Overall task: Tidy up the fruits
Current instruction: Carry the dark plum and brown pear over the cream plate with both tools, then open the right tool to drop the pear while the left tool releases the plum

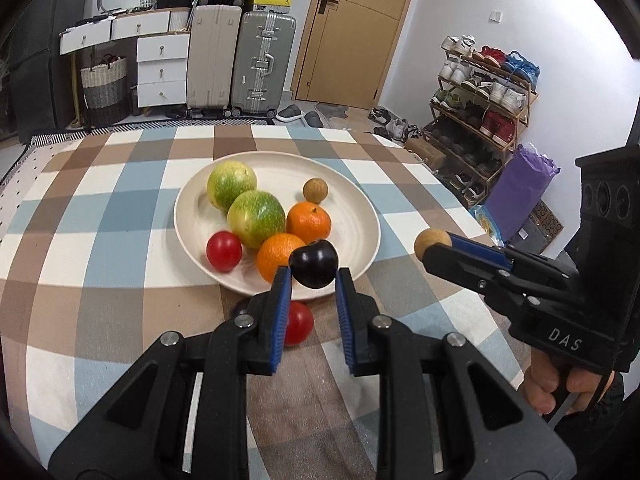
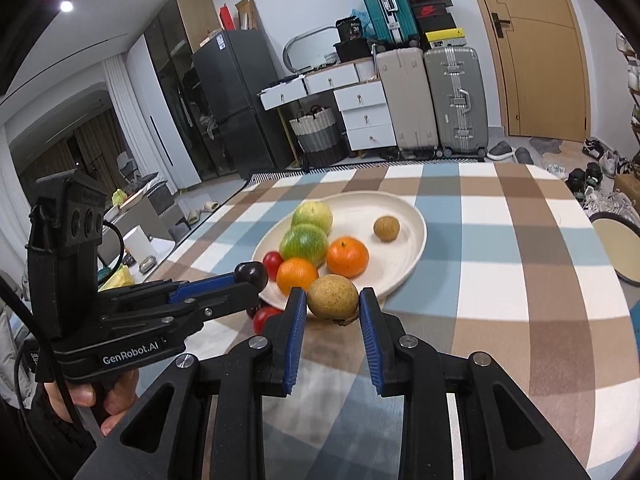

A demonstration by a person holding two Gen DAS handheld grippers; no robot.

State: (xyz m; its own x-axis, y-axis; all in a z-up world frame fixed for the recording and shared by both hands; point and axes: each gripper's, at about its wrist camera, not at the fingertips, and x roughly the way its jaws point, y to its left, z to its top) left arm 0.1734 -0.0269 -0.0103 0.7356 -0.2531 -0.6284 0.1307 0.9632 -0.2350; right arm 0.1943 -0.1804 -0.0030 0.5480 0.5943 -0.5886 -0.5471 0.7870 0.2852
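A cream plate [image 1: 356,216] [image 2: 404,216] on the checked tablecloth holds two green-yellow fruits [image 1: 256,218], two oranges [image 1: 308,222], a red tomato [image 1: 224,251] and a small brown longan [image 1: 315,190]. My left gripper [image 1: 313,274] is shut on a dark plum [image 1: 314,263] over the plate's near rim; it also shows in the right wrist view [image 2: 251,274]. My right gripper [image 2: 333,300] is shut on a brown longan [image 2: 333,296], right of the plate; the longan also shows in the left wrist view [image 1: 432,242]. Another red tomato [image 1: 297,322] [image 2: 265,317] lies on the cloth in front of the plate.
The table [image 1: 100,216] ends at the far edge and at the right edge. Behind it stand suitcases [image 1: 264,64], white drawers [image 1: 162,70] and a door [image 1: 352,28]. A shoe rack [image 1: 480,108] stands right. A round stool [image 2: 614,248] is beside the table.
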